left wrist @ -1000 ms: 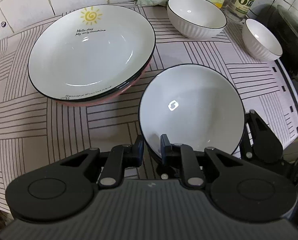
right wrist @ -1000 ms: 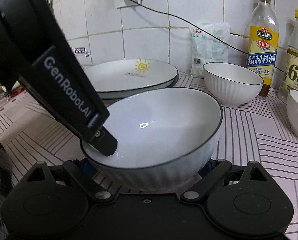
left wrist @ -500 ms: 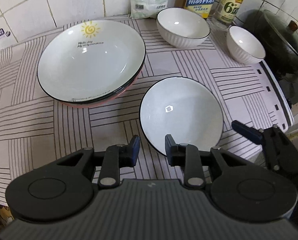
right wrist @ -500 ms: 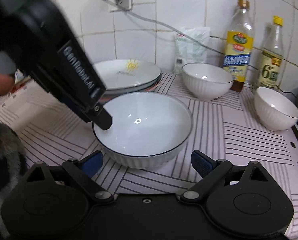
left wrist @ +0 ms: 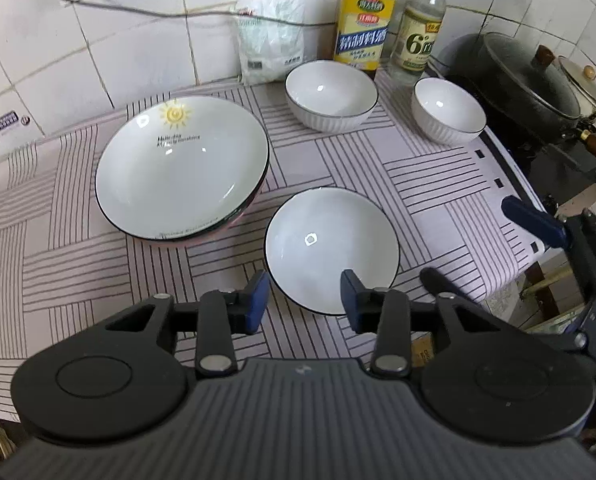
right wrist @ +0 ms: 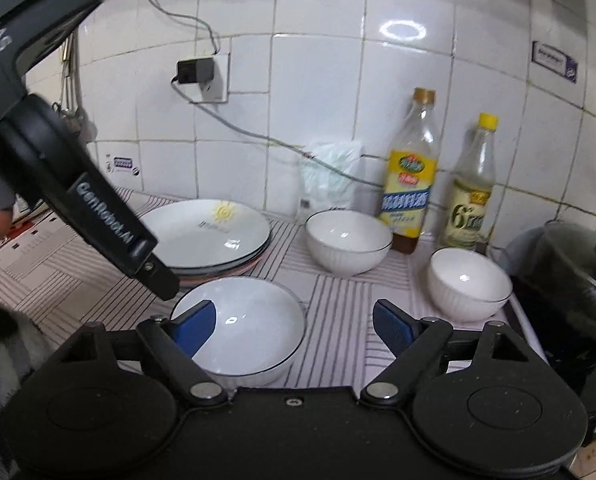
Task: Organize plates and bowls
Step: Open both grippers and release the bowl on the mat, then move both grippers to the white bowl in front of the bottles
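near bowl (left wrist: pixel 332 249) free on mat | left gripper (left wrist: pixel 302 300) opening, empty, angled down | right gripper (right wrist: pixel 293 326) apart, narrowing, empty

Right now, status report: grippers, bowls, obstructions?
Left hand-held gripper and right hand-held gripper open, empty. Near bowl on cloth, unstacked. Nothing blocking.
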A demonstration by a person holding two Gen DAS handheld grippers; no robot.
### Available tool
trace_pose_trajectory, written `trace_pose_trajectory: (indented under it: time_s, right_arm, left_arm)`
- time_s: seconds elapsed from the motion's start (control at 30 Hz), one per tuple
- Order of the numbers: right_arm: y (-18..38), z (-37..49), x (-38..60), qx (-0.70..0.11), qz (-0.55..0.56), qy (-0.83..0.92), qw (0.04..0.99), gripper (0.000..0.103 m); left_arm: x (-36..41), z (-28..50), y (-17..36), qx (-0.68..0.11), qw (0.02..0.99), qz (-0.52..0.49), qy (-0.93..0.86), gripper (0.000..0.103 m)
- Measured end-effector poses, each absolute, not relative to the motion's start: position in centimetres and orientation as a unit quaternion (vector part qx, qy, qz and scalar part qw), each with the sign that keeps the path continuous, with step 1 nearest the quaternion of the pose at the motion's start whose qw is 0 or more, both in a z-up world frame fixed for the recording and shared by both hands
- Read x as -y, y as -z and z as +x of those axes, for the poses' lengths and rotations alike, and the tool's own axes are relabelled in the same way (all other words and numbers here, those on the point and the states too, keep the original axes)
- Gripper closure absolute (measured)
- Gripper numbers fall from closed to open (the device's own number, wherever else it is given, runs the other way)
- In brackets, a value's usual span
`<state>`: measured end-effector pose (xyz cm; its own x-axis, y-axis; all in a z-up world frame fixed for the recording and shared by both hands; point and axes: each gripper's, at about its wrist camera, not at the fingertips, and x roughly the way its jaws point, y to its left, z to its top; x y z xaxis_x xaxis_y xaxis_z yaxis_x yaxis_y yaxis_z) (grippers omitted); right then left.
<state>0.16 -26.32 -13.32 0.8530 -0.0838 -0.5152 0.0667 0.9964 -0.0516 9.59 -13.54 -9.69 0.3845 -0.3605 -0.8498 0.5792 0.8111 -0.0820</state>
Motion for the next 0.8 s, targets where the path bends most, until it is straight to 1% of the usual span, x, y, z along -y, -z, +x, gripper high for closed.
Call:
trace_pose_trajectory:
  time_s: [0.1, 0.17, 0.2, 0.3, 0.37, 0.43, 0.57, 0.63, 0.67, 0.73, 0.8]
  right_arm:
    - [12.4, 0.2, 27.2, -0.267, -0.007, 0.044, 0.963, 0.018]
    - [11.9, 0.5, 27.9, -0.281, 0.010, 0.052, 0.958, 0.019]
    - [11.7, 0.7, 28.2, -0.293, 0.017, 0.059, 0.954, 0.022]
    - [11.7, 1.9, 29.4, -0.306, 0.030, 0.081, 0.948, 0.025]
    - [11.8, 2.7, 30.3, -0.303, 0.041, 0.081, 0.949, 0.029]
    - [12.0, 3.6, 31.3, -0.300, 0.058, 0.076, 0.949, 0.031]
    - [12.6, 5.5, 33.3, -0.288, 0.107, 0.045, 0.951, 0.031]
    - [13.1, 6.6, 34.0, -0.284, 0.123, 0.038, 0.950, 0.034]
    - [13.3, 7.3, 34.3, -0.282, 0.126, 0.035, 0.950, 0.036]
    - [13.9, 8.6, 34.7, -0.281, 0.122, 0.028, 0.952, 0.037]
    - [14.5, 9.9, 34.4, -0.285, 0.093, 0.036, 0.953, 0.037]
  left_arm:
    - [13.5, 9.6, 8.8, -0.468, 0.828, 0.114, 0.287, 0.061]
    - [13.7, 9.9, 8.3, -0.463, 0.832, 0.114, 0.284, 0.061]
    - [13.9, 10.1, 8.1, -0.459, 0.834, 0.118, 0.282, 0.059]
    - [14.3, 11.0, 7.7, -0.450, 0.841, 0.117, 0.278, 0.052]
    - [14.6, 12.0, 7.5, -0.452, 0.841, 0.107, 0.278, 0.050]
    - [15.1, 13.2, 7.7, -0.448, 0.844, 0.105, 0.276, 0.048]
    - [16.7, 15.9, 8.5, -0.442, 0.848, 0.099, 0.276, 0.047]
    - [17.3, 17.6, 9.2, -0.446, 0.846, 0.092, 0.278, 0.047]
    - [17.7, 18.3, 9.6, -0.444, 0.847, 0.091, 0.278, 0.047]
    - [18.7, 19.6, 10.4, -0.441, 0.848, 0.104, 0.275, 0.047]
    - [19.7, 20.8, 11.4, -0.430, 0.856, 0.122, 0.259, 0.047]
